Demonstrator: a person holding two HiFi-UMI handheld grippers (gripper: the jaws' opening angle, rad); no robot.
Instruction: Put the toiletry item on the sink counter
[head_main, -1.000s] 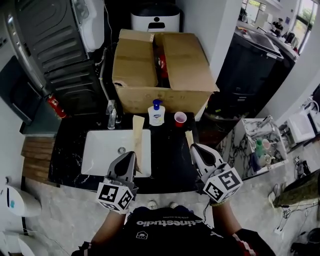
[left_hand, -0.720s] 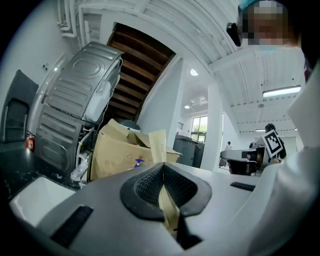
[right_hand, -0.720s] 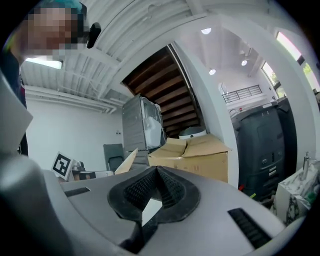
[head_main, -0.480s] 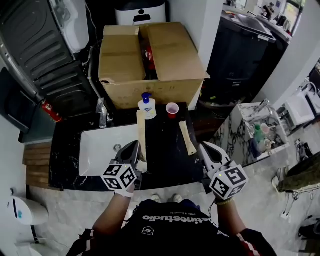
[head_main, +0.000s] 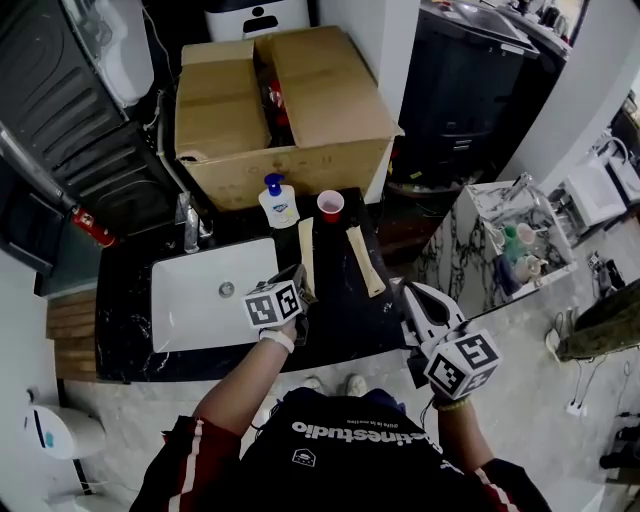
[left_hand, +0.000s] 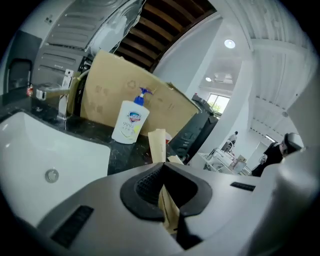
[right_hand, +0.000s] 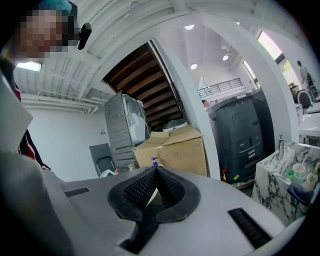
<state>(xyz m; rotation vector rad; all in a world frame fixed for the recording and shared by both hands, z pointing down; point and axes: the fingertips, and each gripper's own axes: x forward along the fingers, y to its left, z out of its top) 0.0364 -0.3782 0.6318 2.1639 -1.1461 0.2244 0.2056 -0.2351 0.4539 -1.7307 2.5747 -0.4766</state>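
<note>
Soap bottle on the table
White pump bottle (head_main: 278, 203) with a blue pump and label — upright on the black table (head_main: 335, 300), just behind the sink's (head_main: 190, 310) far right corner.

Left gripper (head_main: 298, 273): stretched forward ahead of the body, tips pointing away and slightly to the right; its marker cube (head_main: 273, 305) faces up.
Left jaws: pressed together at the tips, with nothing clamped between the ribbed pads, as the left gripper view (left_hand: 162, 169) shows.
Left arm (head_main: 238, 385): extended, bare forearm angled up and to the right, a white wristband (head_main: 276, 340) at the wrist, a dark sleeve with red and white stripes near the elbow.
Right gripper (head_main: 412, 292): held back close to the torso, lower than the left, tips pointing forward.
Right jaws: closed tip to tip and empty in the right gripper view (right_hand: 156, 171).
Right arm (head_main: 455, 432): bent, forearm tucked near the body.
</note>
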